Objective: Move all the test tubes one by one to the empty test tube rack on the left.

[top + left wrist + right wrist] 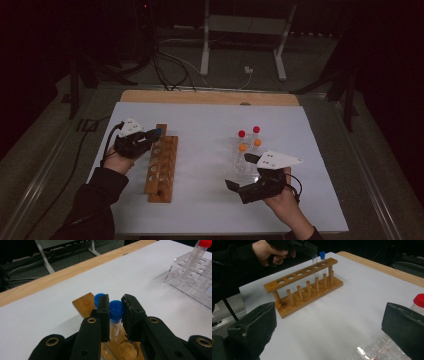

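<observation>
Leftmost, near the left edge of the white surface (200, 120), found the left gripper (150, 136) clamped shut on a blue-capped tube (116, 310), pads pressed to either side just below the cap. Held that tube upright, long axis straight up and down, directly over the far end of the wooden rack (162, 167). Lined up with the second hole from the rack's far end, right beside another blue-capped tube (322, 255) already standing in the end hole. Seemed, from the right gripper view, to have the glass (314, 258) entering that hole, though could not tell whether the bottom had reached the base board. Judged the coming move to turn on exactly this: tube axis plumb with the hole, path straight down, neighbour close enough to be knocked if tilted. Farther right, well apart across bare surface, stood a clear plastic rack (245, 167) toward the near right corner, with red- and orange-capped tubes upright in it. Beside it rested the right gripper (241, 172), jaws spread wide and gripping nothing, pointed back toward the wooden rack. Reckoned the left hand plainly the nearer one for seating the tube.
</observation>
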A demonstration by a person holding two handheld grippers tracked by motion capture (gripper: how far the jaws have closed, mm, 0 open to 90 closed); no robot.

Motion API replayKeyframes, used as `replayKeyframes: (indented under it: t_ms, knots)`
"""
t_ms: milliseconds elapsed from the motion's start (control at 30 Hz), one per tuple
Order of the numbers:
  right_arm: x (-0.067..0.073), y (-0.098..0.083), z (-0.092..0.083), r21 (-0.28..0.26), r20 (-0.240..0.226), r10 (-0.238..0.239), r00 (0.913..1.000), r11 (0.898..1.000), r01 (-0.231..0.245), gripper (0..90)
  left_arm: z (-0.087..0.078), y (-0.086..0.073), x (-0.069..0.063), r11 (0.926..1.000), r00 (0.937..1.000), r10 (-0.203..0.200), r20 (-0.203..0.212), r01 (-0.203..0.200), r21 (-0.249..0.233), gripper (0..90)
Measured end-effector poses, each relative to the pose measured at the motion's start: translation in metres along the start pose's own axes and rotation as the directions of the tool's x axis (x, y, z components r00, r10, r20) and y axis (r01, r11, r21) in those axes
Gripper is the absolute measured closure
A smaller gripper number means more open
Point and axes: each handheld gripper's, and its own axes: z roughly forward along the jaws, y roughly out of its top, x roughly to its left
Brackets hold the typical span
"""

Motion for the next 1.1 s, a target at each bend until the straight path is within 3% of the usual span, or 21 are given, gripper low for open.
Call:
replayKeyframes:
  t_ms: [100, 267, 400, 567, 733, 833, 967, 1033, 1100]
  knots:
    - [0.000, 0.000, 0.000, 0.001, -0.001, -0.002, 1.0000, 1.000, 0.002, 0.0, 0.003, -0.003, 0.000, 0.9996, 1.0000, 0.008, -0.004, -0.008, 0.028, 77.5]
    - [0.000, 0.000, 0.000, 0.001, -0.005, 0.001, 1.0000, 1.000, -0.001, 0.0, 0.003, -0.004, 0.002, 0.9995, 0.9999, 0.000, 0.014, -0.001, 0.032, 77.3]
    - [0.000, 0.001, -0.001, -0.003, -0.006, 0.003, 1.0000, 1.000, -0.003, 0.0, 0.002, -0.005, 0.001, 0.9987, 0.9997, 0.019, 0.014, -0.020, 0.047, 76.9]
    - [-0.002, 0.004, -0.005, -0.016, 0.007, -0.011, 0.9999, 1.000, 0.011, 0.0, -0.003, -0.007, 0.001, 0.9999, 0.9993, 0.009, 0.037, -0.010, 0.012, 74.3]
    - [-0.011, 0.008, -0.011, -0.040, 0.042, -0.003, 0.9991, 0.999, 0.005, 0.0, -0.017, -0.003, -0.005, 0.9991, 0.9987, 0.013, 0.048, -0.011, -0.040, 57.5]
    - [-0.019, 0.011, -0.017, -0.059, 0.060, 0.005, 0.9982, 0.998, -0.001, 0.0, -0.029, 0.000, -0.011, 0.9978, 0.9963, 0.021, 0.083, -0.015, -0.065, 46.4]
    - [-0.032, 0.013, -0.023, -0.059, 0.108, 0.006, 0.9942, 0.998, 0.001, 0.0, -0.041, 0.001, -0.019, 0.9959, 0.9898, 0.023, 0.141, -0.010, -0.090, 29.8]
    - [-0.039, 0.013, -0.026, -0.060, 0.128, 0.014, 0.9916, 0.998, -0.006, 0.0, -0.045, 0.000, -0.025, 0.9970, 0.9854, 0.014, 0.170, 0.000, -0.077, 18.1]
    - [-0.046, 0.012, -0.028, -0.056, 0.158, 0.018, 0.9872, 0.998, -0.010, 0.0, -0.048, -0.001, -0.030, 0.9970, 0.9828, 0.013, 0.184, 0.001, -0.077, 12.8]
